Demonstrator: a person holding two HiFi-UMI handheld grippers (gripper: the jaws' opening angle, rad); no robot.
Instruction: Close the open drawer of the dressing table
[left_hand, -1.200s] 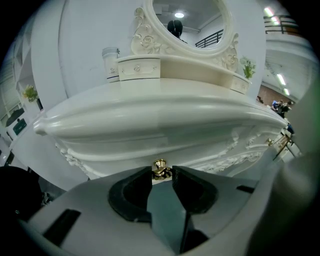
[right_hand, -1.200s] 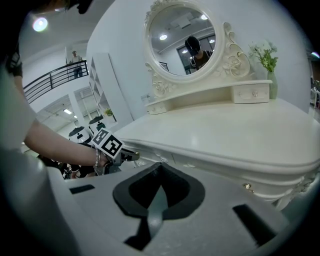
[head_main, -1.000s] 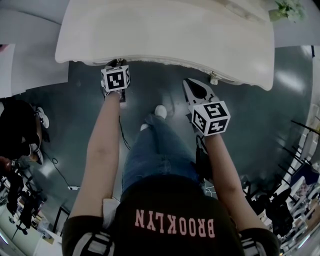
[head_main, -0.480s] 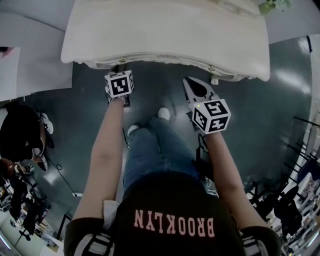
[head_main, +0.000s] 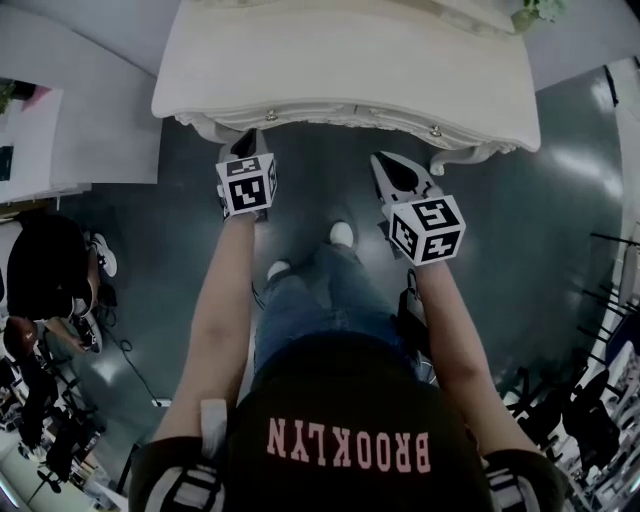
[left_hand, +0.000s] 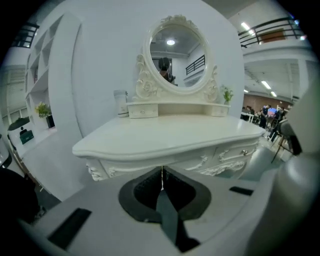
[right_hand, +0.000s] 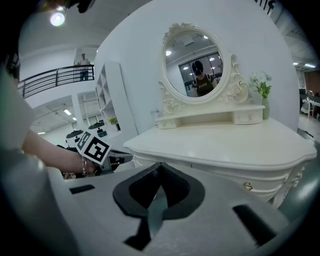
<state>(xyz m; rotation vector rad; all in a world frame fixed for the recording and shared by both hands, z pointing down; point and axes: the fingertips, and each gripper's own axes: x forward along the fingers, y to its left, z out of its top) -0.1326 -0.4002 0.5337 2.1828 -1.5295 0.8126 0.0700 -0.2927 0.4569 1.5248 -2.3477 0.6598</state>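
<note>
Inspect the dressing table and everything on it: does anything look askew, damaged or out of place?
Nothing stands out. The cream carved dressing table looks intact, its drawer fronts sit flush, the oval mirror stands upright, and so does the small vase of greenery.

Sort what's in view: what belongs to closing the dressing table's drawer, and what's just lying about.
For the job:
dressing table
drawer fronts, knobbed
left claw, just closed, empty
right claw, shut, empty

Lying about:
oval mirror
potted plant
pale jar
wall shelves
</note>
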